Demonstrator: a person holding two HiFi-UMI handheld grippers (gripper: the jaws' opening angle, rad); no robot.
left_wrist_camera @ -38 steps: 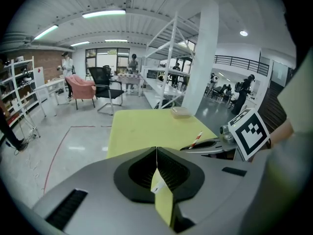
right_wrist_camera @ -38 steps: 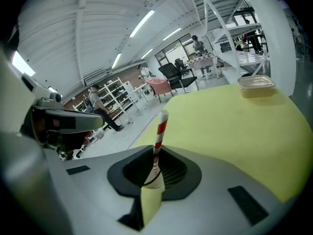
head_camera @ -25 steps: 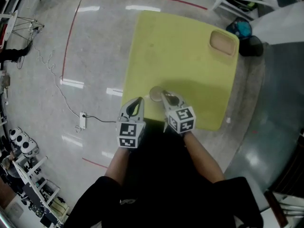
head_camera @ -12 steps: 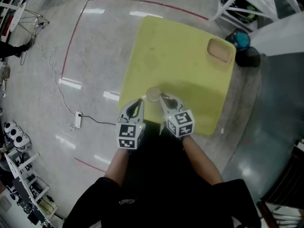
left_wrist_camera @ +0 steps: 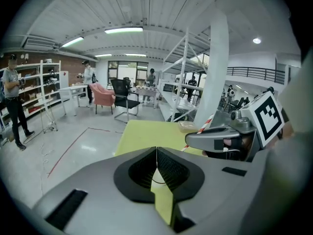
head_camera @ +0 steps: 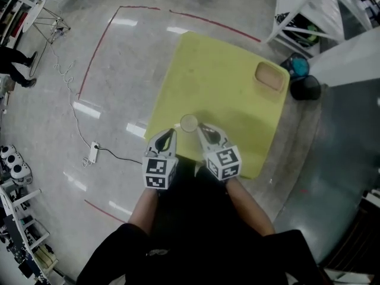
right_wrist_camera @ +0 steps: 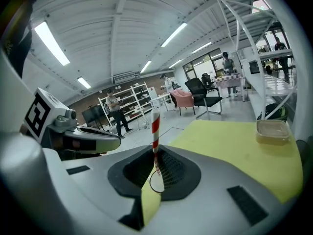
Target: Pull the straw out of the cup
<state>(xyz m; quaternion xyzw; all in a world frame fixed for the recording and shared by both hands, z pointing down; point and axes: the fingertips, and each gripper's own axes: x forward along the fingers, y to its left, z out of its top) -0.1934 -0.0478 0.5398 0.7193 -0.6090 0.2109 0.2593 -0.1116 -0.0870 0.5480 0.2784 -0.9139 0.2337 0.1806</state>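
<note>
A red-and-white striped straw (right_wrist_camera: 155, 124) stands upright between the jaws of my right gripper (right_wrist_camera: 155, 153), which is shut on it. Its lower end hangs over the mouth of the pale cup (right_wrist_camera: 157, 181); I cannot tell whether it is clear of the rim. In the head view the cup (head_camera: 189, 122) sits near the front edge of the yellow table (head_camera: 225, 70), with the right gripper (head_camera: 202, 128) just behind it. My left gripper (head_camera: 169, 134) hovers to the cup's left; its jaws (left_wrist_camera: 156, 153) meet with nothing between them. From the left gripper view the straw (left_wrist_camera: 198, 132) shows beside the right gripper.
A tan rectangular container (head_camera: 269, 76) rests at the table's far right corner. Red tape lines (head_camera: 95, 52) mark the grey floor to the left, and a cable with a power strip (head_camera: 92, 152) lies there. White shelving (head_camera: 303, 5) and a dark bag (head_camera: 306, 88) stand beyond the table.
Both grippers have risen a little above the table's front edge. The right one has carried the straw upward over the cup. The cup has stayed in place.
</note>
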